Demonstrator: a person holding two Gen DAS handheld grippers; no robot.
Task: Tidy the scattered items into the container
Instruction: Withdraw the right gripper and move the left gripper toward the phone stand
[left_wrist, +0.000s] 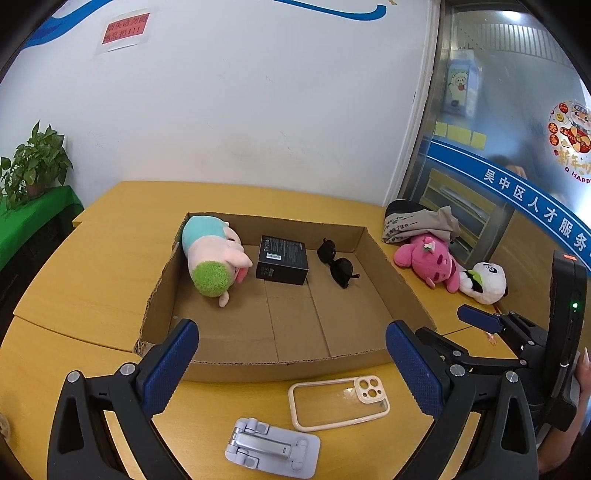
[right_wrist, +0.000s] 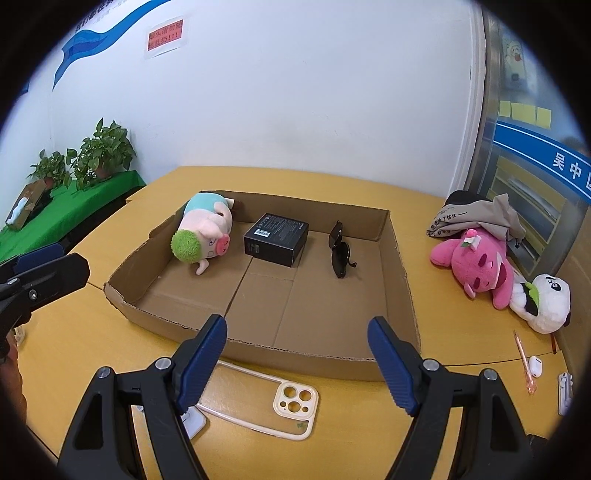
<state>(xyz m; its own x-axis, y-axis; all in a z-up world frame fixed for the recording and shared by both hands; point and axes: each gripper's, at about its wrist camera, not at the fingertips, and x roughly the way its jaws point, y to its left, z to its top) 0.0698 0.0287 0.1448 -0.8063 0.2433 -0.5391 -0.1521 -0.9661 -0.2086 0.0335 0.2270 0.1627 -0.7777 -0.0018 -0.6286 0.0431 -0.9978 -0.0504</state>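
black frames, ribbed blue jaws, silver screws.

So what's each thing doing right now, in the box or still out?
pig toy: in box, on its side
black box: in box
sunglasses: in box, folded
phone case: out, flat
phone stand: out, folded
pink toy: out
panda toy: out
left gripper: open
right gripper: open

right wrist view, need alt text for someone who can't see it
An open right gripper hovers over a yellow table, in front of a shallow cardboard box holding a plush pig, a black box and sunglasses. A clear phone case lies below it; a pink plush and panda plush lie to the right.
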